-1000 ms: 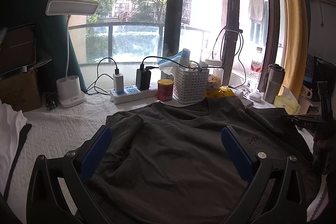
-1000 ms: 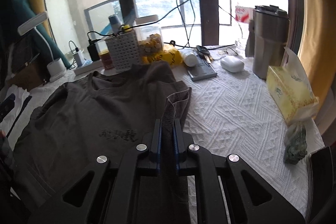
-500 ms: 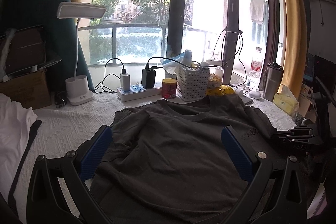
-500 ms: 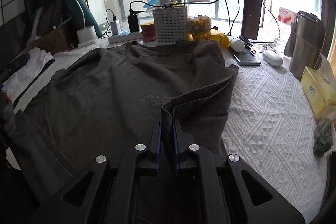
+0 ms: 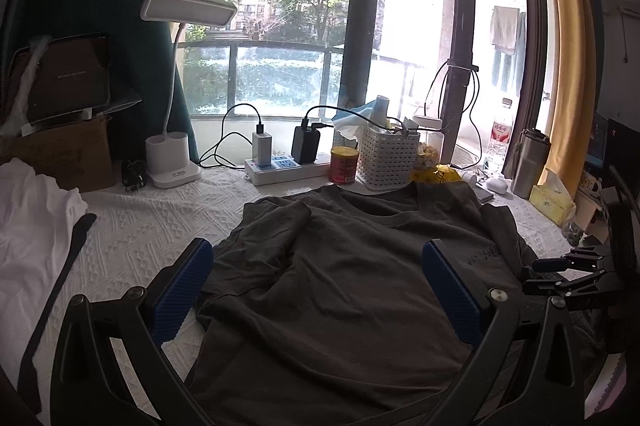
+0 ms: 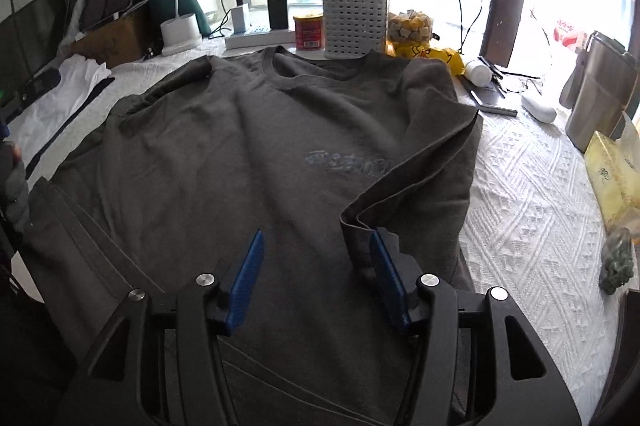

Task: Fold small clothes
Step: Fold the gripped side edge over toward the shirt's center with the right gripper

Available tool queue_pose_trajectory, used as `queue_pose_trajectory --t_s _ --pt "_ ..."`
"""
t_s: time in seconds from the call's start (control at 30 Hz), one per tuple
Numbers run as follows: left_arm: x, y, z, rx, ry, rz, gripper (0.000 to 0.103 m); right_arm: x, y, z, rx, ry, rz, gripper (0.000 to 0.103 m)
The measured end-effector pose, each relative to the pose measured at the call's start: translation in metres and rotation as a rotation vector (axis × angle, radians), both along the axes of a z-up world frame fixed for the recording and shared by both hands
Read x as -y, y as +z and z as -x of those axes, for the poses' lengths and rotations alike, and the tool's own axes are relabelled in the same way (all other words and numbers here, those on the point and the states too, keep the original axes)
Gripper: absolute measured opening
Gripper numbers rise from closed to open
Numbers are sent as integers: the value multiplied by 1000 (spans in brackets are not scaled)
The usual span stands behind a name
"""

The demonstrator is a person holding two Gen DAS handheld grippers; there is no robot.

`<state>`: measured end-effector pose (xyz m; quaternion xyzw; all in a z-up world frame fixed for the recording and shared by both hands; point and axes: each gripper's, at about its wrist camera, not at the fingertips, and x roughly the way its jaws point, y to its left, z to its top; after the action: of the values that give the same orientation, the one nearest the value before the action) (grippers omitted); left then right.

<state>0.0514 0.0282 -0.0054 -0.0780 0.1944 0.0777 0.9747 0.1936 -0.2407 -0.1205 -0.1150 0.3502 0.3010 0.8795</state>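
Right gripper jaws just sprung apart, releasing sleeve now draped over dark T-shirt, its cuff against right pad. Sleeve fold apparently done. Left gripper spread wide, empty, shirt lying beneath and ahead.

1. The dark grey T-shirt lies face up on the white textured cloth, with its round collar toward the window.
2. A faint printed mark sits on its chest.
3. Its right sleeve is folded inward over the body.
4. Its left sleeve lies crumpled beside the shoulder.
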Motion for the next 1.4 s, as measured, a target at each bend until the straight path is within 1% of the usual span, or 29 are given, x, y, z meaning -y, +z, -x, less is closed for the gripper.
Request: queue_pose_trajectory --t_s 0.13,0.2,0.27,0.33,0.4,0.5,0.63,0.77,0.87,0.97,1.03,1.1,1.2,1.3,1.4 --pt "-6 0 -4 2 1 -6 102 15 12 -17 -13 -82 -66 58" --pt "-10 0 -8 -1 -3 -14 102 21 13 -30 -23 -134 -77 58" --pt "-15 2 -14 -2 -16 -20 102 25 11 -46 -48 -184 -83 58" --pt "-20 4 -21 0 -22 -30 102 29 8 -59 -83 -203 -105 58" --pt "-25 5 -28 0 -21 -38 102 29 4 -72 -120 -209 -117 58" --pt "-32 3 -37 -2 -15 -27 102 28 -5 -88 -186 -217 -157 58" --pt "-39 -1 -46 -11 -5 -4 102 24 -4 -100 -191 -228 -170 58" --pt "-43 -5 -47 -22 2 9 102 11 -3 -108 -191 -197 -162 58" --pt "-46 -4 -43 -19 10 16 102 -5 -2 -107 -204 -132 -171 58" --pt "-47 0 -37 -8 16 15 102 -24 0 -95 -227 -25 -199 58" --pt "-46 1 -33 -1 15 14 102 -38 3 -84 -216 24 -186 58" --pt "-45 4 -28 7 13 12 102 -45 6 -72 -196 42 -164 58" --pt "-42 7 -20 22 9 8 102 -37 13 -57 -162 21 -161 58" --pt "-39 10 -11 35 4 5 102 -20 17 -44 -129 -40 -152 58" --pt "-34 11 -5 37 1 1 102 2 13 -35 -135 -93 -153 58"
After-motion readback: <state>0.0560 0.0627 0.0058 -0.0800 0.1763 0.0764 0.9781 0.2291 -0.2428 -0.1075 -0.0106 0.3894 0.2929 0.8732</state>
